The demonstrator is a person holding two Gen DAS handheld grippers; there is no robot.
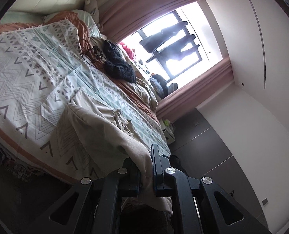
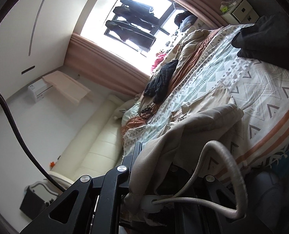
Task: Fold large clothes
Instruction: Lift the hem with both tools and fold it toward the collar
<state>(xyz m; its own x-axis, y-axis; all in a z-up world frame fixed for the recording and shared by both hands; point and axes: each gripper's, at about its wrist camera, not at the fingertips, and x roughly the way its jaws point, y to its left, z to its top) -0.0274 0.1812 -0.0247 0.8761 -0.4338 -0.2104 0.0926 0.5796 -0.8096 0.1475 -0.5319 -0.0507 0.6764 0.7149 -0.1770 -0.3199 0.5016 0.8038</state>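
Beige garment (image 1: 105, 124) is pinched in my left tool (image 1: 146, 167); my right tool (image 2: 144, 175) is draped by it, grip unclear. From both it runs forward onto the bed (image 1: 27, 74), long axis pointing away from me.

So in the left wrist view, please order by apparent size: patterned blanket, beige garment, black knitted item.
1. patterned blanket
2. beige garment, though it is nearest the camera, so unsure
3. black knitted item
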